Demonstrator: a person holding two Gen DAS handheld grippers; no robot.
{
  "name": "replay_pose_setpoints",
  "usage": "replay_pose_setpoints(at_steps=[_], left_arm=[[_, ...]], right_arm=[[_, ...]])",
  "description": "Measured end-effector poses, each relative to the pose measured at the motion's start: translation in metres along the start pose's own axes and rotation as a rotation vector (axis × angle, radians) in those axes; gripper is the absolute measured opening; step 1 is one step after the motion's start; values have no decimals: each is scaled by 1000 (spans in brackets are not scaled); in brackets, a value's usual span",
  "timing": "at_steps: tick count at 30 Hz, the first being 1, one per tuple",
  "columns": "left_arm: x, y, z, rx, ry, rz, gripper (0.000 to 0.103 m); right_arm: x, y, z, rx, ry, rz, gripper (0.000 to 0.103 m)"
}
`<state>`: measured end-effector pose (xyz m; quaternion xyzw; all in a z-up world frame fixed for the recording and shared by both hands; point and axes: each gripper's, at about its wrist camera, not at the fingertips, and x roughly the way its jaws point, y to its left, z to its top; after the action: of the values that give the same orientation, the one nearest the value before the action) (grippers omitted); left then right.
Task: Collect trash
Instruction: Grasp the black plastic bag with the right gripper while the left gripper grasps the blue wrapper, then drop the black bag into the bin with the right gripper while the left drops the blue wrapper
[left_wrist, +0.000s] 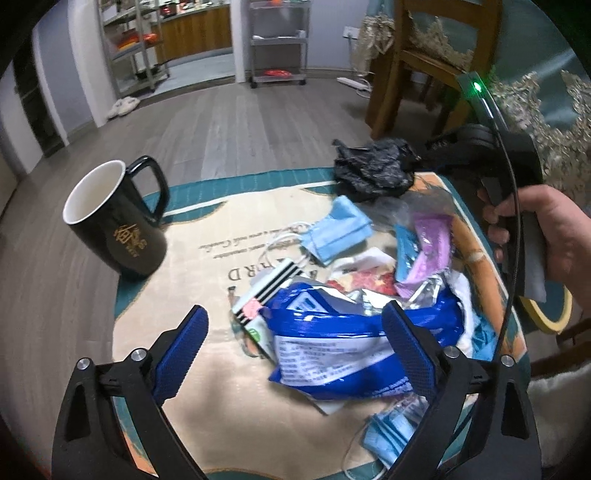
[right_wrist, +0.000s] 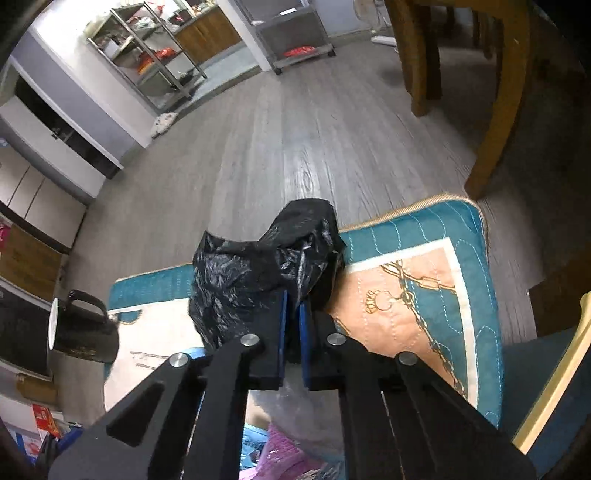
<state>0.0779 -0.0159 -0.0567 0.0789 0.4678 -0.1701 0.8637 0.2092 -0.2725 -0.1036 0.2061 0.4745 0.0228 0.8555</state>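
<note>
A heap of trash lies on a beige and teal cloth (left_wrist: 192, 266): a big blue wrapper (left_wrist: 332, 354), a blue face mask (left_wrist: 336, 229), a purple wrapper (left_wrist: 428, 243) and a striped packet (left_wrist: 266, 288). My left gripper (left_wrist: 294, 308) hangs open over the blue wrapper, its pads apart and not pressing on it. A crumpled black plastic bag (left_wrist: 369, 170) (right_wrist: 251, 266) sits at the cloth's far edge. My right gripper (right_wrist: 293, 301) is shut on a fold of this bag. A hand (left_wrist: 546, 236) holds that gripper at the right.
A black mug (left_wrist: 114, 221) (right_wrist: 81, 332) stands upright on the cloth's left edge. A wooden chair (left_wrist: 424, 55) (right_wrist: 495, 110) stands behind on the grey plank floor. Metal shelf carts (left_wrist: 277, 40) and slippers (left_wrist: 123, 105) are by the far wall.
</note>
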Motion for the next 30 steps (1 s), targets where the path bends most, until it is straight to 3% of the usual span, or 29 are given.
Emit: replay_pose_setpoints(at_steps=[2, 5, 9, 14, 18, 22, 25, 30], left_arm=[[-2, -5, 0, 20, 1, -18, 74], [-4, -13, -3, 57, 6, -45, 63], [-10, -32, -4, 145, -7, -113, 61], [-4, -55, -9, 279, 20, -131, 61], [10, -64, -9, 374, 67, -93, 60], [20, -66, -3, 373, 102, -114, 39], [19, -73, -6, 414, 107, -109, 30], [11, -71, -3, 392, 92, -106, 17]], right_arm=[[-6, 4, 1, -19, -18, 0, 3], [-18, 8, 1, -42, -43, -5, 2], [-36, 13, 3, -65, -65, 4, 2], [-69, 22, 0, -106, -88, 21, 2], [-110, 30, -4, -107, -109, 64, 2], [-147, 36, -13, -130, -113, 70, 2], [-171, 39, -23, -159, -125, 57, 2], [-196, 34, -38, -138, -128, 62, 2]])
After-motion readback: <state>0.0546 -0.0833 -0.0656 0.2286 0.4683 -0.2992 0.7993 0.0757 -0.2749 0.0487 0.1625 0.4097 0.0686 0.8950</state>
